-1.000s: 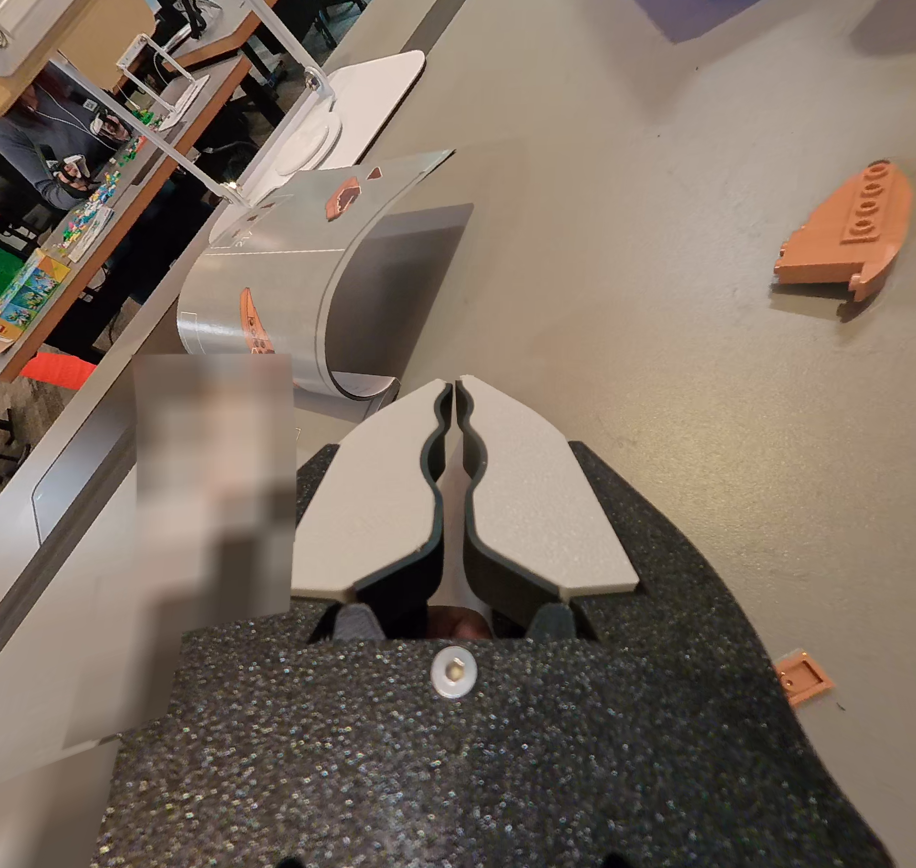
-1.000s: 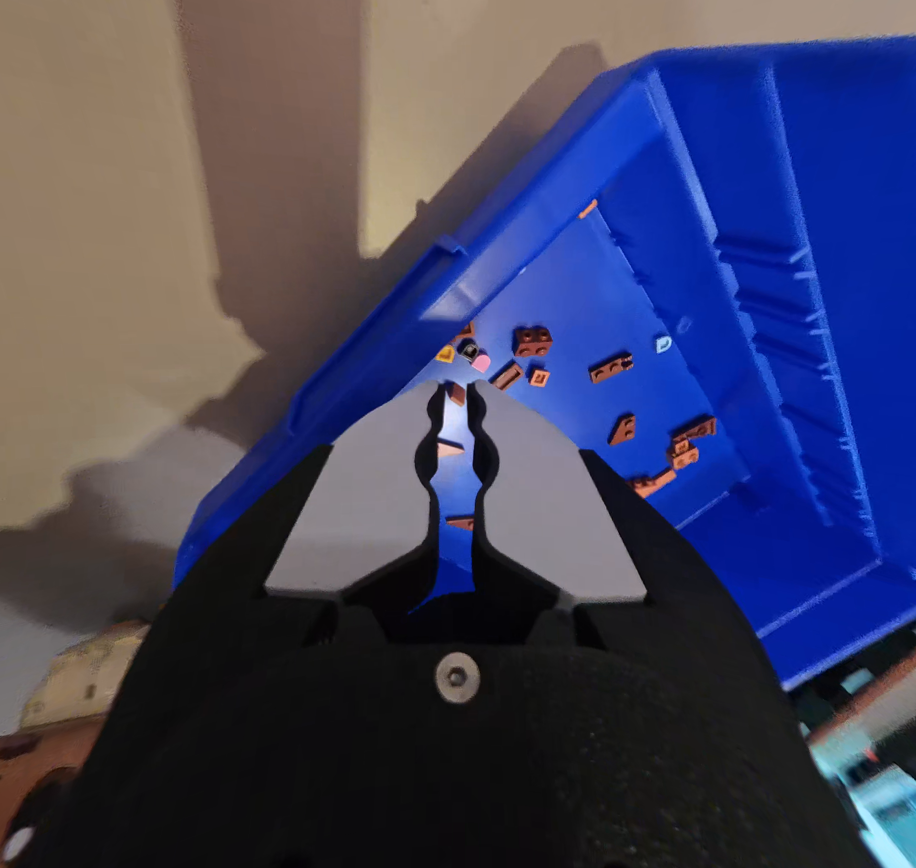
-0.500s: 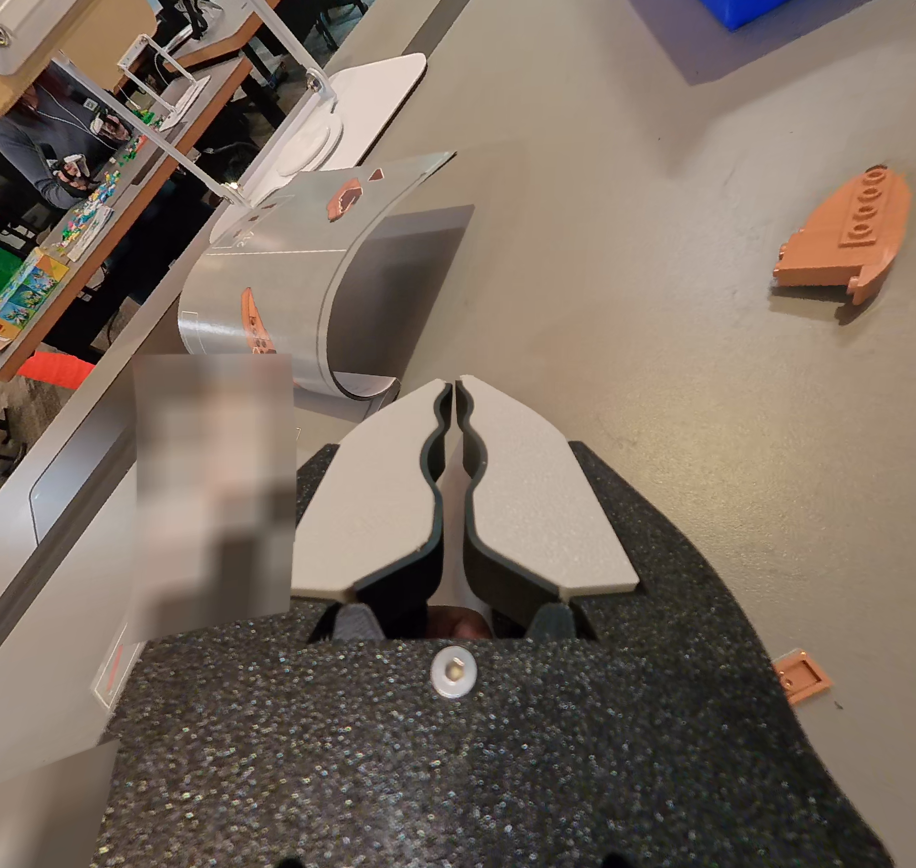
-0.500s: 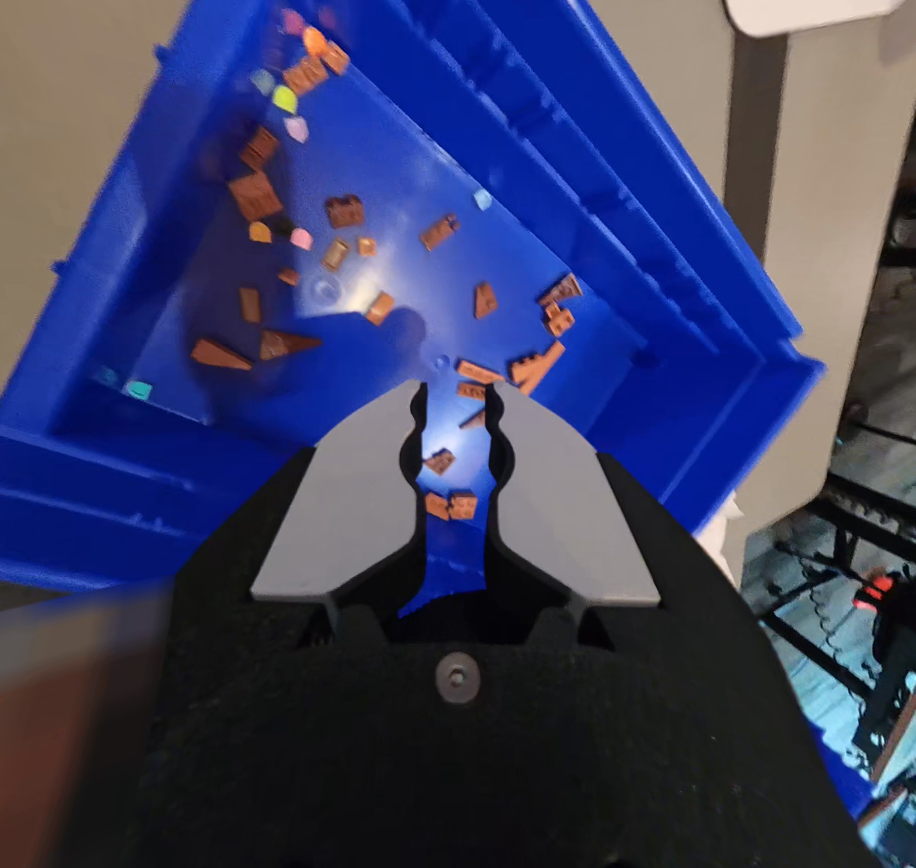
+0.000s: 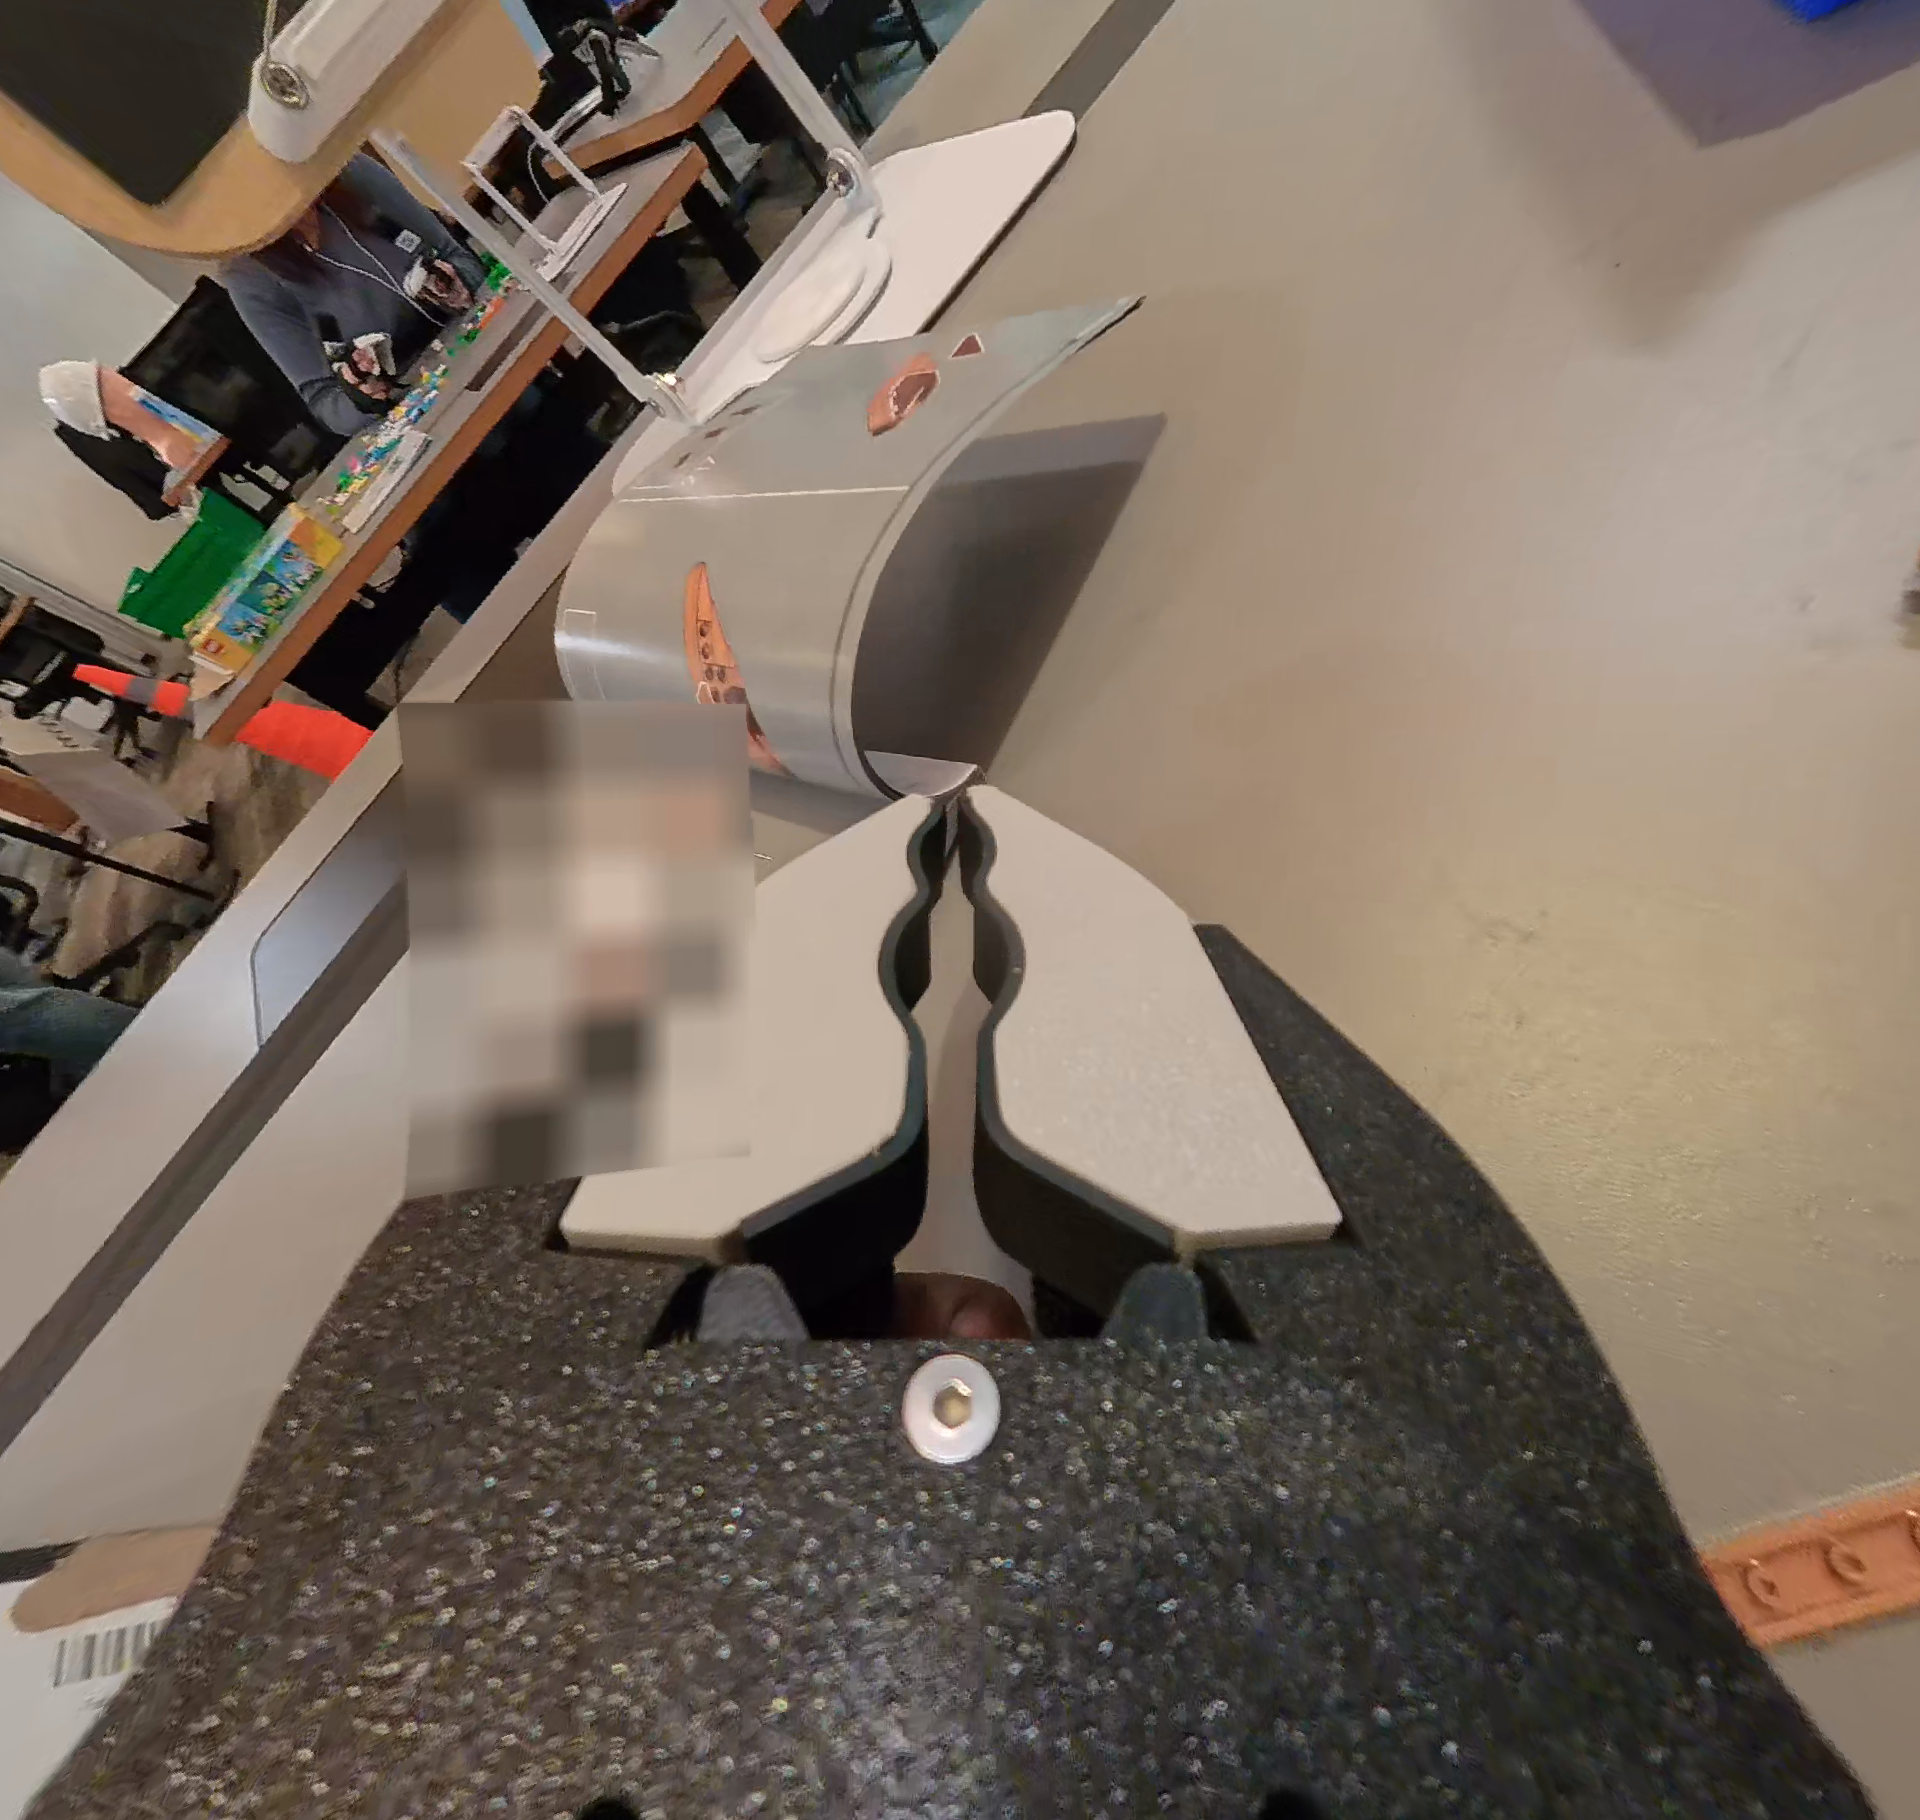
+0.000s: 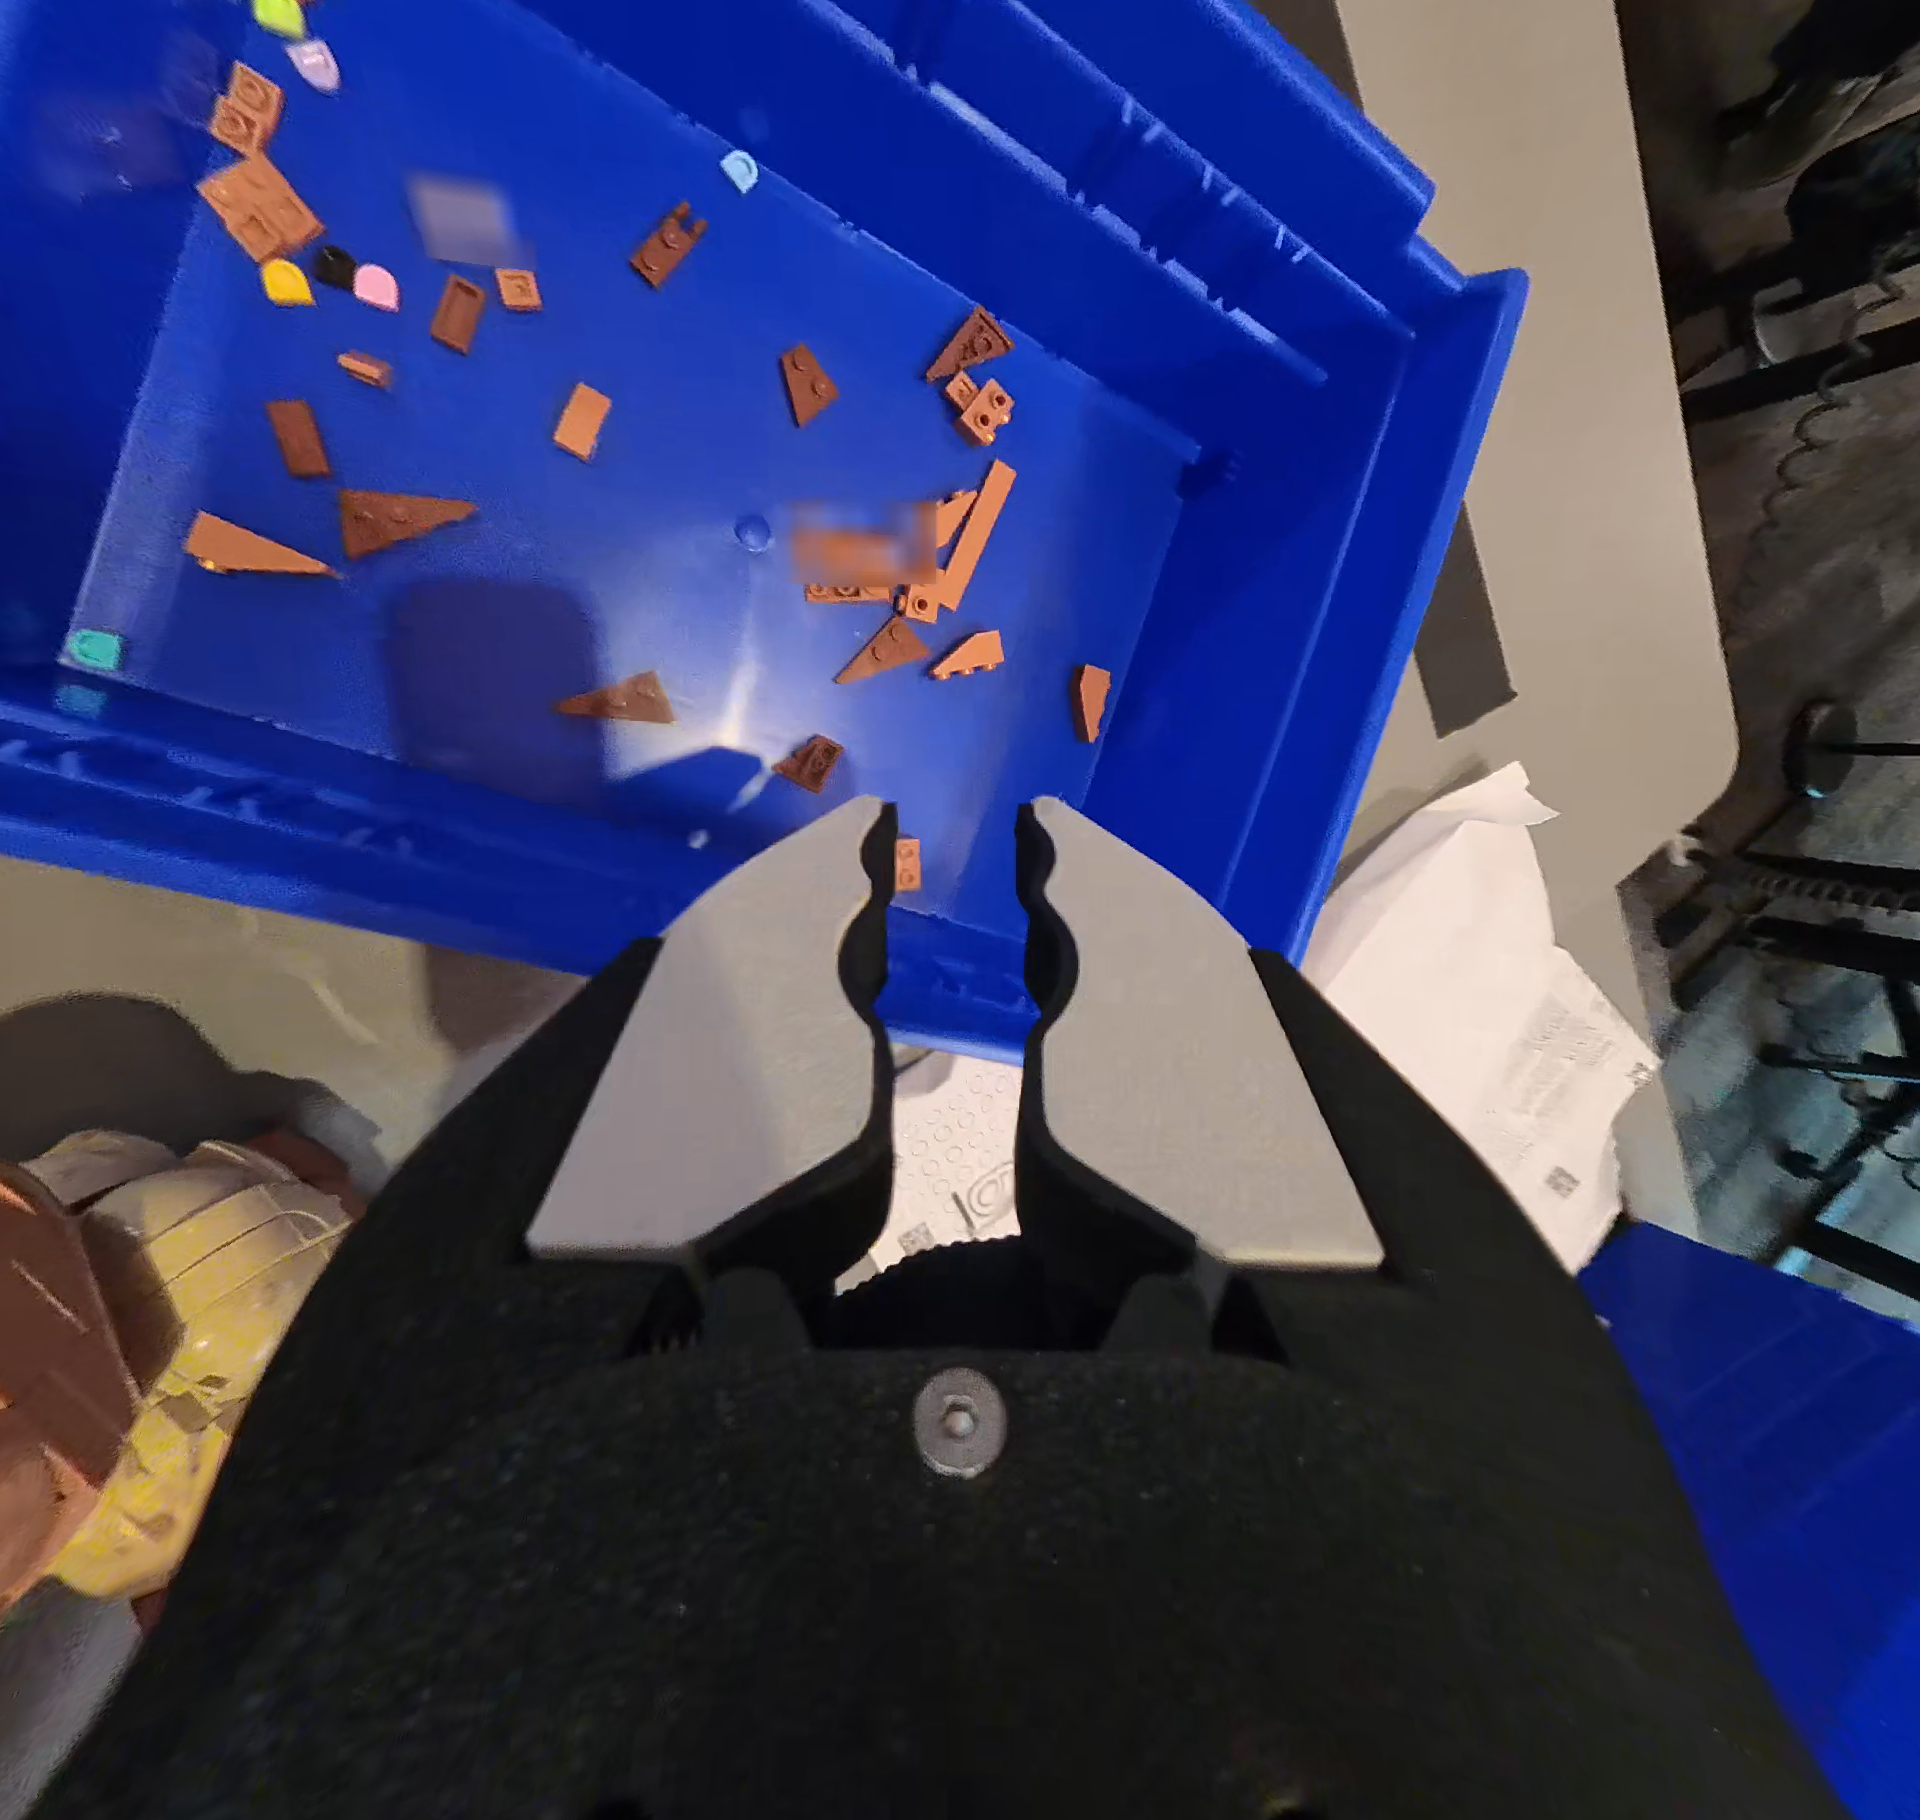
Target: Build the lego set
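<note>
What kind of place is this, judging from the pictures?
Probably a shared workshop or lab, not a home. Long desks stand in rows, a person sits at one sorting coloured bricks, and a blue bin of loose brown pieces lies on the grey table.

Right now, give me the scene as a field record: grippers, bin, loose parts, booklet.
left gripper: shut, empty, over the table, tips near the curled instruction booklet
right gripper: open, empty, above the near corner of the blue bin
bin contents: scattered brown and orange plates and wedges, e.g. brown wedge, plus a few small coloured tiles such as a yellow tile
nearest piece to right gripper: small orange plate, seen between the fingers
table parts: orange plate at the left view's right edge
under the bin: white papers
</note>
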Tool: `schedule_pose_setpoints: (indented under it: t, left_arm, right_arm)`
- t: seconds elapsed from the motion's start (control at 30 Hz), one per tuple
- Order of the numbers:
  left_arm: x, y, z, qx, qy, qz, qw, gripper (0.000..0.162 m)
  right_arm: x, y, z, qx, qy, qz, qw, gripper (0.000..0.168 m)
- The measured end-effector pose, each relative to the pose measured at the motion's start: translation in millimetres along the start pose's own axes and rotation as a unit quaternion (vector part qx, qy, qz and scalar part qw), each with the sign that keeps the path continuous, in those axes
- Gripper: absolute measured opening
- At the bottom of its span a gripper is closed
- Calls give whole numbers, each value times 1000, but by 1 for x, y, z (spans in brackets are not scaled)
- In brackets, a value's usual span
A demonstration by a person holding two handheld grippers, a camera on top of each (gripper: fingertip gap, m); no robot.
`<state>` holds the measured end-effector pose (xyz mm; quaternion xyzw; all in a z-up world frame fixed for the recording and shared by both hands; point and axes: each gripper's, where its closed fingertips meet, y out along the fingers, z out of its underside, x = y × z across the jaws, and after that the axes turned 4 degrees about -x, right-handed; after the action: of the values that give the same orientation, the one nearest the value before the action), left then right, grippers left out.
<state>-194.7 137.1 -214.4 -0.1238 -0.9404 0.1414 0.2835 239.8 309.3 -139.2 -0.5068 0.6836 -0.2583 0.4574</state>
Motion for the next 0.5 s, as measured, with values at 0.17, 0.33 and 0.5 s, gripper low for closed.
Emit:
schedule_pose_setpoints:
  t: [0.17, 0.33, 0.5]
  left_arm:
    - [-1, 1, 2, 6, 25, -11, 1000, 3]
    - [1, 1, 2, 8, 23, -22, 999, 3]
    - [2, 1, 2, 9, 24, -25, 999, 3]
  right_arm:
    - [4, 2, 0, -35, 9, -25, 999, 21]
    - [9, 6, -1, -50, 2, -39, 998, 21]
    - [12, 9, -1, -55, -1, -46, 997, 21]
